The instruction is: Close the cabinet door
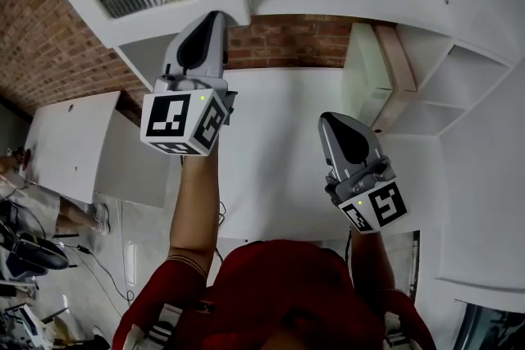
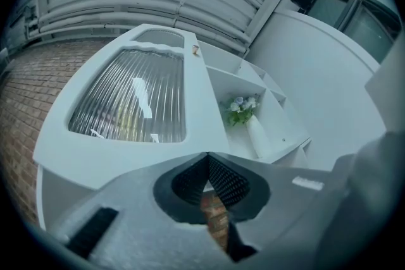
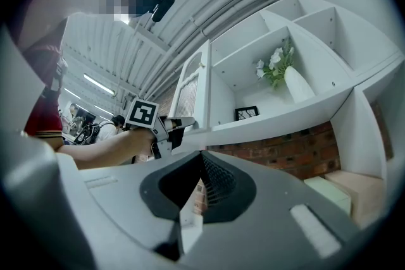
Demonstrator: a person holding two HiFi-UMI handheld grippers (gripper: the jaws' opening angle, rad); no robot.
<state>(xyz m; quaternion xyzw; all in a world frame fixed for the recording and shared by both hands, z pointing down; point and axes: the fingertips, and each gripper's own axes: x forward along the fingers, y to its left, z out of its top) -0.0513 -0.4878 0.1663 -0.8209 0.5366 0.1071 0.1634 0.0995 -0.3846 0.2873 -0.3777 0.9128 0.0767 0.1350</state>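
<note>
Left tool (image 2: 207, 155): I see its jaws pressed together with nothing between them. The tip is up by the cabinet door's lower corner, and I cannot tell whether it touches.
Right tool (image 3: 202, 156): jaws pressed together, empty, held lower and apart from the door.
Cabinet door (image 2: 126, 104): white frame with ribbed glass, standing swung open, just beside the shelf holding a vase (image 2: 256, 135).

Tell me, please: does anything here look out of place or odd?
Only the cabinet door with ribbed glass: it stands swung open from the white shelf unit. The shut left gripper is close to its lower edge; contact is unclear. Nothing looks spilled or damaged.
</note>
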